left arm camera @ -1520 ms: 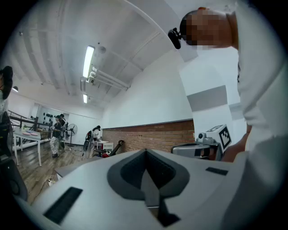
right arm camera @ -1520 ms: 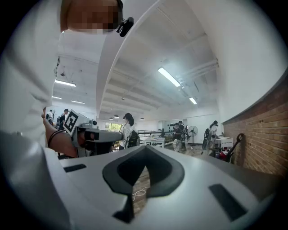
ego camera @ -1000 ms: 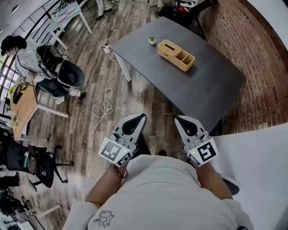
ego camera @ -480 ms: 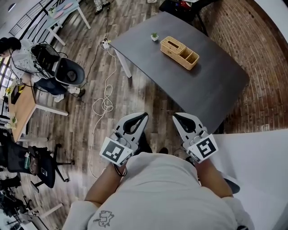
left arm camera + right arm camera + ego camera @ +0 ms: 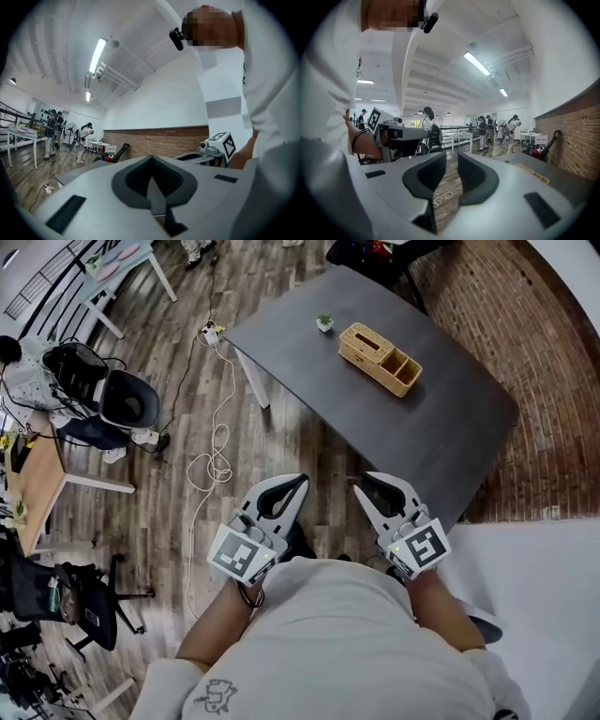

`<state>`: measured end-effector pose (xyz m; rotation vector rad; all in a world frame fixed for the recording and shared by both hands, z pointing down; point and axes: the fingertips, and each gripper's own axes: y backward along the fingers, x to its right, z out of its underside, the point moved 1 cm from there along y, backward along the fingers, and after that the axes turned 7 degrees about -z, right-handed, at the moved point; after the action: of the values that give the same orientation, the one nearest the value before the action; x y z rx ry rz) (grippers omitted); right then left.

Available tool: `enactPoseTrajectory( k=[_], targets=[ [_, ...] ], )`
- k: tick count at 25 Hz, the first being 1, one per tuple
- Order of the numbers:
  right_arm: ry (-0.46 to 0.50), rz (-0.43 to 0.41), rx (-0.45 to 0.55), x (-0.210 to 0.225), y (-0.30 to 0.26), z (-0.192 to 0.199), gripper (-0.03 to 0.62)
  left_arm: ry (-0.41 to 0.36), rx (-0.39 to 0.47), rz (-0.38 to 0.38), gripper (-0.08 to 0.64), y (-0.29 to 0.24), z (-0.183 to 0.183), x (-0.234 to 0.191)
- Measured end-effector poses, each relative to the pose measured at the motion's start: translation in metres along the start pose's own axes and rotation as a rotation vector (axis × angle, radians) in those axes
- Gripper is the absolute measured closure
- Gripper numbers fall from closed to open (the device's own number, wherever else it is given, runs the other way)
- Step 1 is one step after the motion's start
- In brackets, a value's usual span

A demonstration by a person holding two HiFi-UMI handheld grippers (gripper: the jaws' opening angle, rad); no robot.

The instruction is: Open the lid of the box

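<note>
Wicker box (image 5: 380,358) stood on the grey counter (image 5: 441,427) with its slotted lid down over one end, near a small potted plant (image 5: 324,322) and well apart from both grippers. Left gripper (image 5: 297,482) was held over the wooden floor (image 5: 169,437), its jaws clenched together on nothing. Right gripper (image 5: 373,482), just short of the counter's near edge, had just been opening its jaws, which stood apart with nothing between them.

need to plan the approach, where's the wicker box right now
In the head view the wicker box sits on the grey table, upper centre, just right of the small potted plant.
</note>
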<state>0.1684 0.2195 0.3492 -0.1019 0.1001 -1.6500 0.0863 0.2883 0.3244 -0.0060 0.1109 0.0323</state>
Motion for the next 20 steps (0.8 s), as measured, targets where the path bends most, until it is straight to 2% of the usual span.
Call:
enactPoseTrajectory(
  k=[8, 13, 20],
  targets=[
    [0.003, 0.065, -0.024, 0.010, -0.060, -0.019, 0.491, -0.006, -0.005, 0.057, 0.549, -0.001, -0.016, -0.068],
    [-0.009, 0.079, -0.031, 0.013, -0.082, -0.015, 0.485, 0.003, -0.009, 0.095, 0.549, -0.006, -0.017, -0.089],
    [-0.014, 0.068, -0.034, 0.024, -0.100, -0.013, 0.480, -0.020, -0.020, 0.078, 0.549, -0.015, -0.015, -0.106]
  ],
)
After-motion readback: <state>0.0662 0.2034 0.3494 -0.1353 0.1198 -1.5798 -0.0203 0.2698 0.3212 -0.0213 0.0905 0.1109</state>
